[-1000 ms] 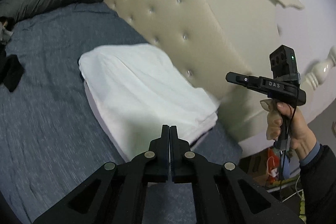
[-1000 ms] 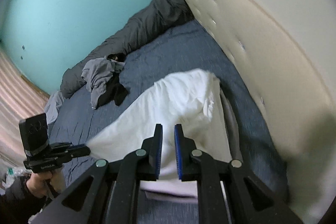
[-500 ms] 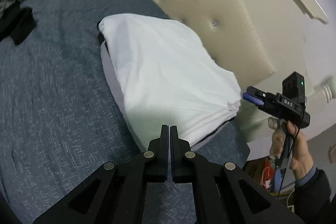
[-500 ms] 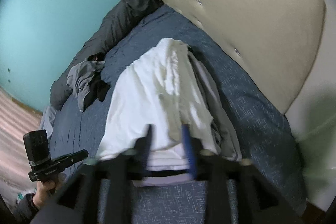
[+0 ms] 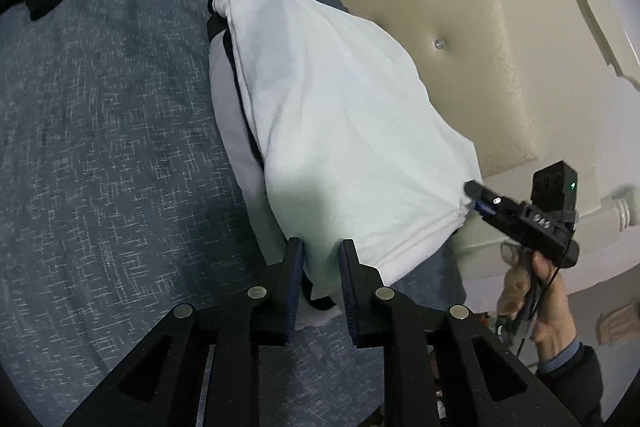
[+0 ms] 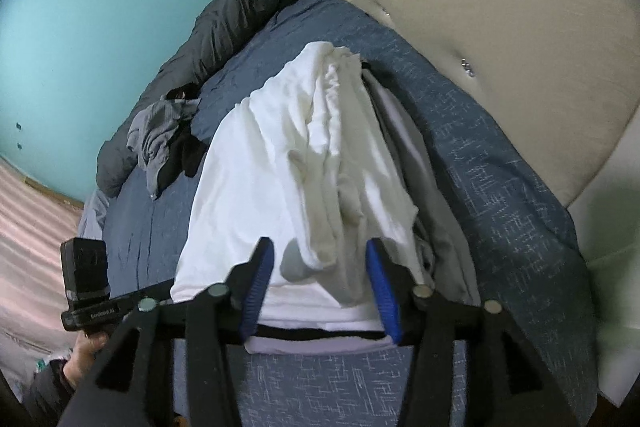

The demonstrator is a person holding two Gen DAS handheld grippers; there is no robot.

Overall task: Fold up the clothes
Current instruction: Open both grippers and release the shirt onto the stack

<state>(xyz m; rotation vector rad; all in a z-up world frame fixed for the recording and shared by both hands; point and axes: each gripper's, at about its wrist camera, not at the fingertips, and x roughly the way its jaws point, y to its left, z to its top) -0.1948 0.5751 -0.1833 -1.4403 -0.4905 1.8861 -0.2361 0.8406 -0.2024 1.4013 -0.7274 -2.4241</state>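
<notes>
Black hand-held gripper (image 5: pixel 319 247), blue pads (image 6: pixel 382 283)

Black garment (image 5: pixel 236 83) mostly under white shirt (image 5: pixel 340 131)

Pretty clearly someone's bedroom at home. There's a bed (image 5: pixel 100 147) with a blue-grey woven cover, a cream tufted headboard (image 5: pixel 460 7) with shiny buttons and carved trim, a teal wall (image 6: pixel 100 7), and what looks like a dark duvet (image 6: pixel 224 11) bunched along it, plus loose clothes (image 6: pixel 164 143) lying around.
</notes>
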